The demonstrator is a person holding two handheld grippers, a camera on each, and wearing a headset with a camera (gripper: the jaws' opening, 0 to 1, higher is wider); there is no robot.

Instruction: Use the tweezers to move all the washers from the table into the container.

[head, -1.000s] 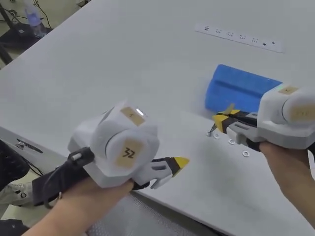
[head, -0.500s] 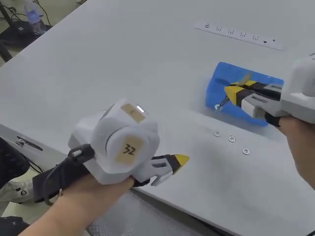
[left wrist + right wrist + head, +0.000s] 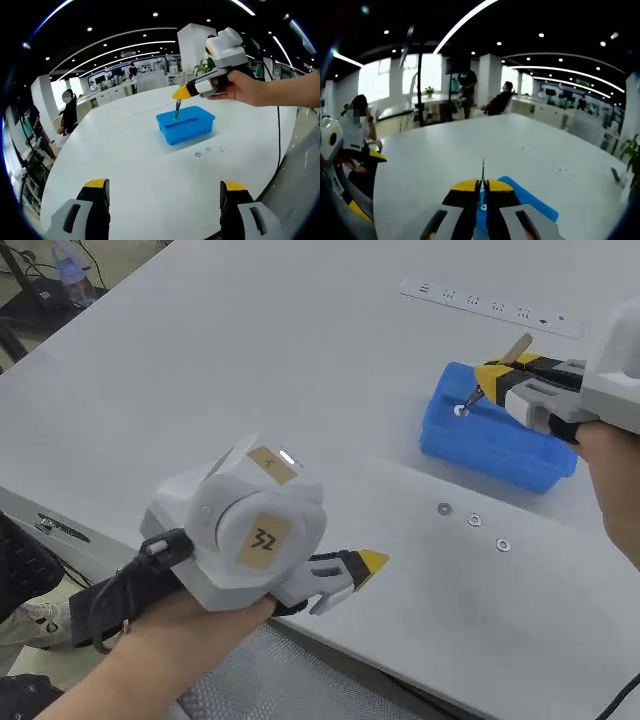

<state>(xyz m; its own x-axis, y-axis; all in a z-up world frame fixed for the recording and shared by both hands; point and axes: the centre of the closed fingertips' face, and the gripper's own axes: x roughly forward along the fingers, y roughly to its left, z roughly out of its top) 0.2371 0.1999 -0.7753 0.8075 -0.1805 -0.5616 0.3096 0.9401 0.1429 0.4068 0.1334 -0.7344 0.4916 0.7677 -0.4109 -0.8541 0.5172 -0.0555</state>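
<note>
— White table runs under everything we see, with a power strip lying at its far side. Where do we find the container?

— We see the blue container on the right of the table, nearer to us than the power strip. Our right gripper hangs above its far left corner.

— And how do its jaws stand?

— We see them pressed together on the tweezers, which slant down from between the yellow tips into the container's mouth. At the point of the tweezers we make out a washer, inside the container's outline. Whether it touches the floor of the container we cannot tell.

— What lies on the table itself?

— We count three washers in a loose row on the bare top, just on the near side of the container and apart from it.

— And our other claw?

— Our left gripper hovers at the near edge of the table, well to the left of those washers. In the left gripper view its jaws stand wide apart with nothing between them.
</note>
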